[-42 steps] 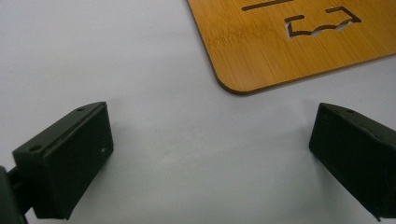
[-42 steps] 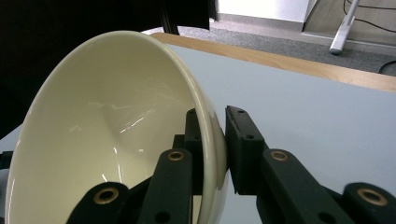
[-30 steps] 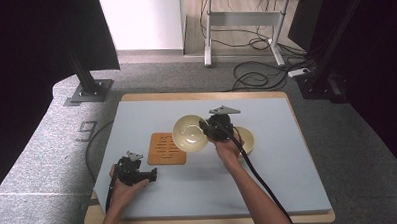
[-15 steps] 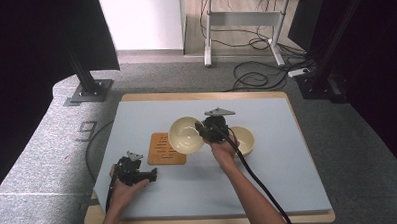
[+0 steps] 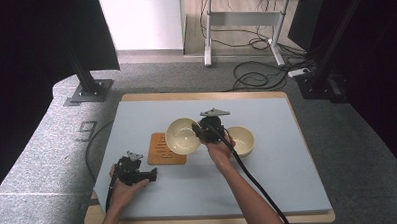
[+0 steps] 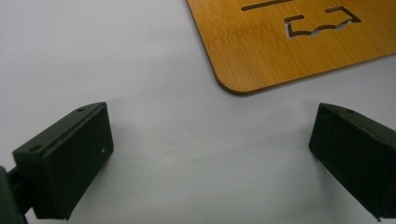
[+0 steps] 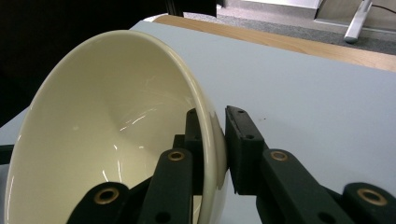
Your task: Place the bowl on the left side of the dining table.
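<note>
A cream bowl (image 5: 183, 136) hangs above the right edge of a bamboo trivet (image 5: 163, 149), with my right gripper (image 5: 201, 133) shut on its rim. In the right gripper view that bowl (image 7: 107, 135) tilts to the left, its wall pinched between the two jaws (image 7: 215, 140). A second cream bowl (image 5: 241, 140) rests on the mat to the right of that hand. My left gripper (image 5: 151, 174) lies low at the front left, open, with nothing between its fingers. In the left gripper view the trivet's corner (image 6: 280, 51) lies just ahead of the open gripper (image 6: 210, 154).
The blue-grey mat (image 5: 269, 184) covers a wooden table (image 5: 201, 96). A cable (image 5: 256, 185) trails from the right gripper along the forearm. Beyond the table stand a black stand base (image 5: 89, 90), floor cables (image 5: 258, 75) and a desk frame (image 5: 209, 36).
My right gripper has carried the held bowl leftward, toward the trivet and away from the second bowl. The left gripper has stayed where it was.
</note>
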